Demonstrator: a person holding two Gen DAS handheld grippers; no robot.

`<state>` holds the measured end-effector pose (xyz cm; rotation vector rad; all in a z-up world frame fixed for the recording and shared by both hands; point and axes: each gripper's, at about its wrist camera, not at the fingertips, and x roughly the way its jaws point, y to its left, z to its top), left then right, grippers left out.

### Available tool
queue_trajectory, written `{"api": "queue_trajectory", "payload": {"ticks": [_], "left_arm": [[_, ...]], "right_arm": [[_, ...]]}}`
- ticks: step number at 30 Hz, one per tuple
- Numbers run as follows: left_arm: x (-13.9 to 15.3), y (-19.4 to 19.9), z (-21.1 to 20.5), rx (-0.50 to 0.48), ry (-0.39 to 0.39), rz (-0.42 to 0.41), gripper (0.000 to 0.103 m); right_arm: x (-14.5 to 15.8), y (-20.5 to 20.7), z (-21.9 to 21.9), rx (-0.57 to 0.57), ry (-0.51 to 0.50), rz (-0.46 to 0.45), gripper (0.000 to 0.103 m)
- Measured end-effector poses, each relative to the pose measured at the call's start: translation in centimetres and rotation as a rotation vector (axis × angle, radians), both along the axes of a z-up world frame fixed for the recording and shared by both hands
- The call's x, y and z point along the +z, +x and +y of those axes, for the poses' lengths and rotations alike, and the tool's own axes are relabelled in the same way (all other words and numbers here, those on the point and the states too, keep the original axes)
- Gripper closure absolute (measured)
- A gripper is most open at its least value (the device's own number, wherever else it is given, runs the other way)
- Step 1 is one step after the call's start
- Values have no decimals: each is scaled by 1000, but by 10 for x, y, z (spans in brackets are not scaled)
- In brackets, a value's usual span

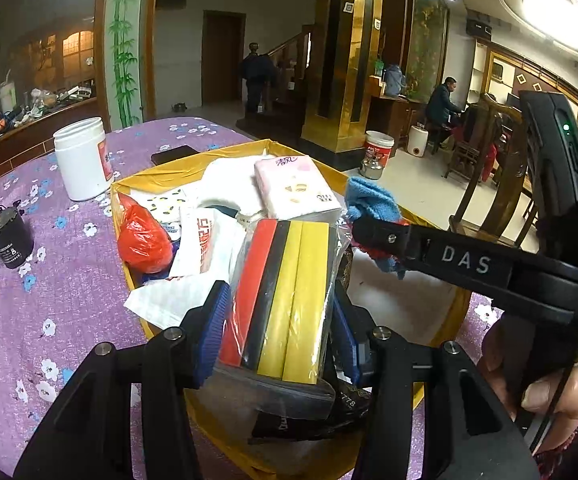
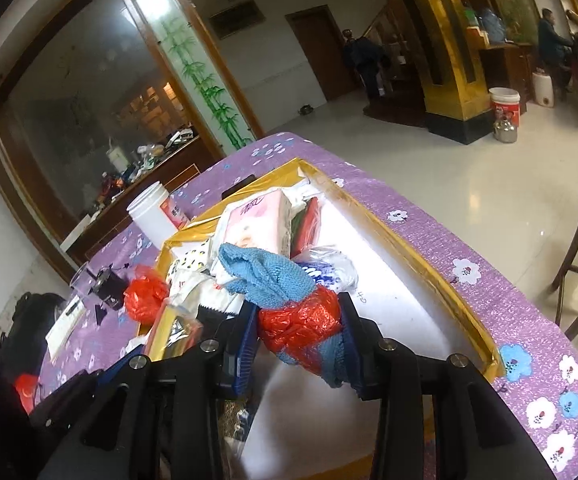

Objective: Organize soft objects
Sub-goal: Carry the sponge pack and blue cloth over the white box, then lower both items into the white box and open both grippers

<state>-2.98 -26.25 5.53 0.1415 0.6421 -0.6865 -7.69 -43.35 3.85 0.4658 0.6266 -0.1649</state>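
The sponge pack, one clear bag of red, black and two yellow strips, sits clamped between the blue pads of the left gripper; jaws are part-closed to the pack's width. Its long axis runs away from the gripper, over the near edge of the gold-rimmed tray. The right gripper is pinched on one blue cloth bundled with red plastic, above the tray's middle. One pink tissue pack lies toward the far edge, one white jar beyond the tray's far-left corner.
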Motion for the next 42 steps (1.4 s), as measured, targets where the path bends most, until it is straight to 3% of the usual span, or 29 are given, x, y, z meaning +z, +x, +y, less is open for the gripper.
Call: {"api": "queue_trajectory", "payload": {"ticks": [22, 27, 34, 38, 42], "left_arm": [[2, -6, 3, 7, 7, -22, 56], [6, -12, 1, -6, 4, -48, 44], [8, -12, 1, -9, 3, -60, 42], [9, -14, 1, -8, 3, -73, 42], [12, -17, 2, -9, -3, -99, 33]], "right_arm": [[0, 7, 3, 5, -11, 24, 62], [0, 8, 4, 8, -13, 22, 61], [3, 6, 9, 22, -33, -2, 46], [4, 3, 8, 15, -33, -24, 45], [8, -3, 8, 3, -41, -59, 42]]}}
